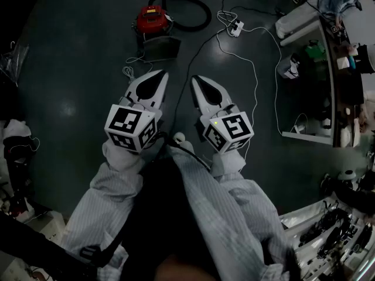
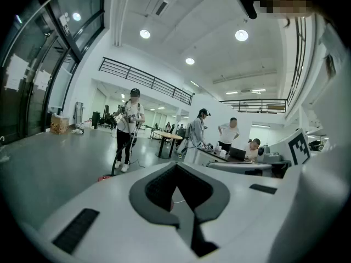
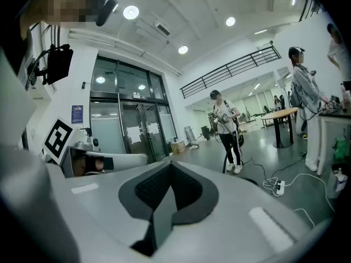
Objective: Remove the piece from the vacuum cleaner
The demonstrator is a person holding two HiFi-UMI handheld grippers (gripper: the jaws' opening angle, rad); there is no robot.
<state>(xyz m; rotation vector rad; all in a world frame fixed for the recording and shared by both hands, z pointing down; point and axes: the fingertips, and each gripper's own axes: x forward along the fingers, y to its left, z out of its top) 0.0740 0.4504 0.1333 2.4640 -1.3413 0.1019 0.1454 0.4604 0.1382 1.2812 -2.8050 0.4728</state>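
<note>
A red vacuum cleaner point(image 1: 153, 19) stands on the dark floor ahead of me, its black hose point(image 1: 196, 13) looping to the right. A flat dark part point(image 1: 159, 48) lies just in front of it. My left gripper point(image 1: 160, 75) and right gripper point(image 1: 197, 80) are held side by side above the floor, short of the vacuum. Both are shut with nothing between the jaws, as the left gripper view point(image 2: 176, 166) and right gripper view point(image 3: 170, 166) also show. A person point(image 3: 226, 129) stands by the vacuum holding its hose.
A white power strip point(image 1: 236, 26) and its white cable point(image 1: 255, 75) lie on the floor to the right. A shelf unit point(image 1: 328, 69) with bottles stands at the far right. A bench with tools point(image 1: 328, 227) is at lower right. Other people stand at tables point(image 2: 230, 141).
</note>
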